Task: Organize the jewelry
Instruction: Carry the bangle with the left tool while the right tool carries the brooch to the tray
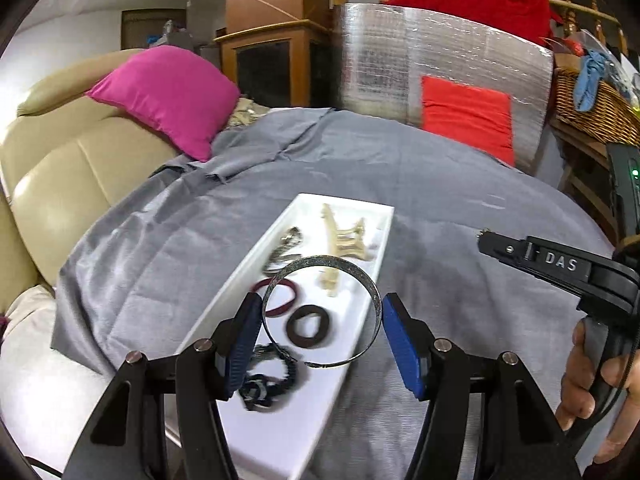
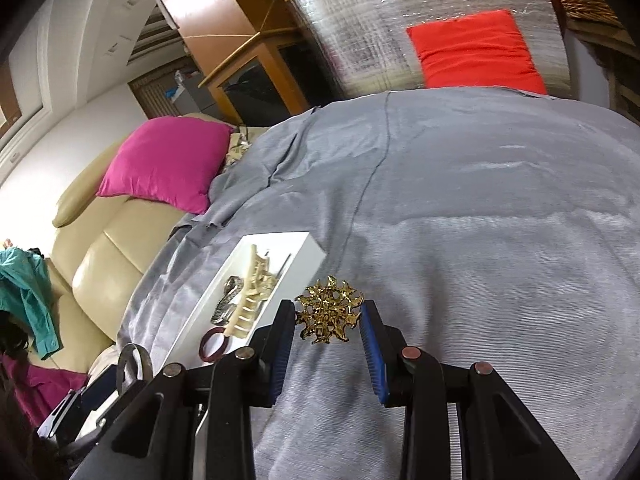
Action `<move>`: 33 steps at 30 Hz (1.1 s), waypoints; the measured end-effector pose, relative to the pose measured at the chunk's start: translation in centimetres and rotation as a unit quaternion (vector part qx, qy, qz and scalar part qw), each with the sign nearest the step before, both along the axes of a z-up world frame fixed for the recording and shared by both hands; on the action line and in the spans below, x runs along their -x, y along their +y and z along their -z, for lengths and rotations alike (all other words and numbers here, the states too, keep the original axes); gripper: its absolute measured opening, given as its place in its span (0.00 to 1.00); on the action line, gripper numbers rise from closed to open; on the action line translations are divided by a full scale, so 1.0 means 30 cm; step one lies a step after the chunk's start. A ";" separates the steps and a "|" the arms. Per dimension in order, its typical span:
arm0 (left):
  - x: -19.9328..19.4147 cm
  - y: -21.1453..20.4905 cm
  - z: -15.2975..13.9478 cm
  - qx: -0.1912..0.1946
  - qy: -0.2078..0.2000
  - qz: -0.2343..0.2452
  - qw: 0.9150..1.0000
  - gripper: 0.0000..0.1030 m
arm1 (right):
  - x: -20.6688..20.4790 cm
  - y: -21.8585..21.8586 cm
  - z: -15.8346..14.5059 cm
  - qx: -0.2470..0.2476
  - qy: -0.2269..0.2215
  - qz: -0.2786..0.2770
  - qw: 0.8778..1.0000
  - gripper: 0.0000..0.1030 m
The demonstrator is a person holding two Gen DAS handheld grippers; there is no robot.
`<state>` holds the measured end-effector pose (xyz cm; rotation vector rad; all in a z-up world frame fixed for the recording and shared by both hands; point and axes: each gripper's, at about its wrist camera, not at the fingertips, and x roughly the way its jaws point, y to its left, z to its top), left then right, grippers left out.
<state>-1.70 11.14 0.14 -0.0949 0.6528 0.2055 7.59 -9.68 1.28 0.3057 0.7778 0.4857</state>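
Observation:
A long white tray point(image 1: 256, 264) lies on the grey cloth and holds a cream hair claw point(image 1: 344, 240), a silver chain piece point(image 1: 286, 248), a maroon ring point(image 1: 286, 300), a dark brown ring point(image 1: 308, 326) and a black beaded bracelet point(image 1: 272, 376). My left gripper point(image 1: 320, 332) is shut on a silver bangle point(image 1: 320, 312) and holds it above the tray. My right gripper point(image 2: 328, 336) is shut on a gold brooch point(image 2: 328, 316), held over the cloth right of the tray point(image 2: 304, 248). The right gripper also shows in the left wrist view point(image 1: 560, 268).
A grey cloth point(image 2: 480, 220) covers the table. A beige sofa point(image 1: 72, 160) with a magenta cushion point(image 1: 168, 96) stands at the left. A silver insulated panel point(image 1: 440, 60) with a red cushion point(image 1: 468, 116) stands at the back. A wicker basket point(image 1: 596, 108) is at the right.

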 end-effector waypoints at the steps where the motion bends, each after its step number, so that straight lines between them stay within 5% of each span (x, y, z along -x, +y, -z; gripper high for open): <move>1: 0.004 0.012 0.001 -0.001 0.001 -0.004 1.000 0.61 | -0.002 0.007 0.001 -0.001 0.000 -0.002 1.000 0.35; 19: 0.061 0.183 0.053 -0.013 0.032 -0.058 0.998 0.61 | 0.070 0.200 -0.018 -0.027 -0.022 -0.085 0.996 0.35; 33: 0.048 0.306 0.139 0.034 0.099 -0.046 0.993 0.61 | 0.181 0.363 -0.020 -0.012 -0.028 -0.224 0.974 0.35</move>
